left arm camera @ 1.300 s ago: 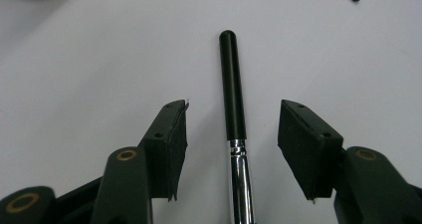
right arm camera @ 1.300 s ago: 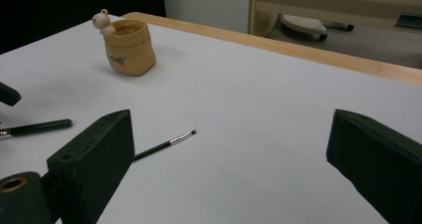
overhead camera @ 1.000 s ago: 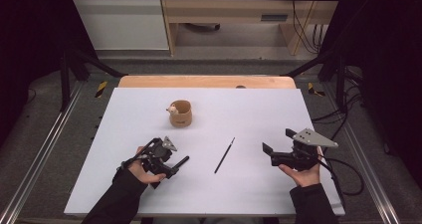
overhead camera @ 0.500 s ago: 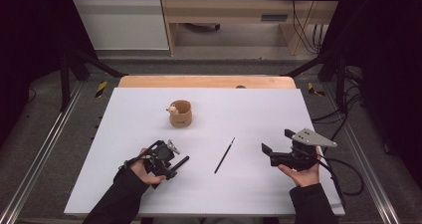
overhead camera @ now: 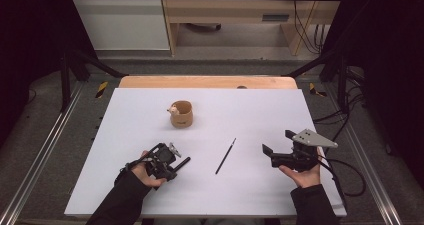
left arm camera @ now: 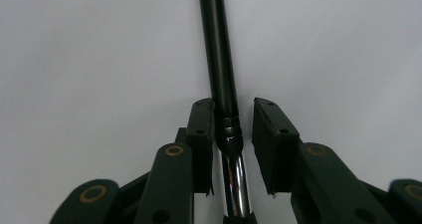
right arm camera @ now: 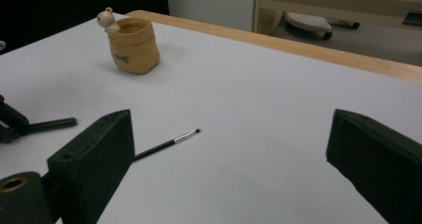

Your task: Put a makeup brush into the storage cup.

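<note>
My left gripper [overhead camera: 172,161] lies low on the white table [overhead camera: 270,110] at the near left. A thick black brush [left arm camera: 219,59] with a chrome ferrule [left arm camera: 233,169] runs between its jaws, which have just been closing. One pad touches the handle and a small gap shows at the other pad. The handle [overhead camera: 183,162] pokes out to the right. My right gripper [overhead camera: 278,141] hovers at the near right, open wide and holding nothing. A thin brush [overhead camera: 226,156] lies loose between the two grippers. A tan pouch-shaped cup [overhead camera: 181,114] with a small figure on its rim stands farther back.
The table's wooden far edge [overhead camera: 207,81] borders a floor with a shelf unit and cables behind. Metal rails [overhead camera: 37,155] run along the table's sides. In the right gripper view the thin brush [right arm camera: 169,143] lies ahead and the cup [right arm camera: 132,45] at upper left.
The left gripper's jaws have drawn in around the thick brush. Both hands have stayed where they were, and the thin brush and cup have not moved.
</note>
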A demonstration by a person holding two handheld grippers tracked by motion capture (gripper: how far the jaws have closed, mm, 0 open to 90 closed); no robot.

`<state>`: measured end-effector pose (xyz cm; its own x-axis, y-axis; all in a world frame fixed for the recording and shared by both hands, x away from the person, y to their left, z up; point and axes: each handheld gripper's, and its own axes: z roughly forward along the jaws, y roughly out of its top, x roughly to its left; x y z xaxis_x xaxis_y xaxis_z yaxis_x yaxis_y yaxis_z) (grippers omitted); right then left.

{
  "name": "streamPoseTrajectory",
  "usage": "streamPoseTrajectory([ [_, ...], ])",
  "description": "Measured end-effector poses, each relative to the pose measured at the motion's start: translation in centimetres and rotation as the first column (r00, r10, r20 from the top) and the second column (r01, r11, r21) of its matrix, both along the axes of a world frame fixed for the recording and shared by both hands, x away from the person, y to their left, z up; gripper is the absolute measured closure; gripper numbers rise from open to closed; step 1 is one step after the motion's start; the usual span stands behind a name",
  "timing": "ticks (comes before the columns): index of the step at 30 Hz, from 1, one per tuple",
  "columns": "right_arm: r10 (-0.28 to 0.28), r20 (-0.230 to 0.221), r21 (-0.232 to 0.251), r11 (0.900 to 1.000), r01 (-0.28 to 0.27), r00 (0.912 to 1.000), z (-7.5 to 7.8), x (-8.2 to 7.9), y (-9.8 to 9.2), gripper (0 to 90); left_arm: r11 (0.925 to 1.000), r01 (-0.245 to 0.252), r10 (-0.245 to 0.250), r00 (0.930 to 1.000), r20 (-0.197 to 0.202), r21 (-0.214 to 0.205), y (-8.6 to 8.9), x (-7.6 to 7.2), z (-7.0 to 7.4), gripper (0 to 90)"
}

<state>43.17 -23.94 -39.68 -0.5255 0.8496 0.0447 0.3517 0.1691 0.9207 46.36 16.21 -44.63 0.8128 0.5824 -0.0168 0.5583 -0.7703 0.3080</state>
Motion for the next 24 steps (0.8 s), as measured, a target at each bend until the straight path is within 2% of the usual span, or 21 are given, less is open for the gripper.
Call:
streamPoseTrajectory([
  [11, 0.004, -0.007, 0.0, 1.0, -0.004, 1.0, -0.08, 0.04, 0.11, 5.5, 0.9996, -0.016, 0.016, 0.9999, -0.001, -0.021, 0.49, 0.23, -0.06, 77.5],
  [24, 0.005, -0.008, -0.005, 1.0, -0.005, 1.0, -0.14, 0.09, 0.15, 5.5, 0.9998, 0.004, -0.004, 1.0, 0.006, -0.019, 0.51, 0.22, -0.05, 78.2],
])
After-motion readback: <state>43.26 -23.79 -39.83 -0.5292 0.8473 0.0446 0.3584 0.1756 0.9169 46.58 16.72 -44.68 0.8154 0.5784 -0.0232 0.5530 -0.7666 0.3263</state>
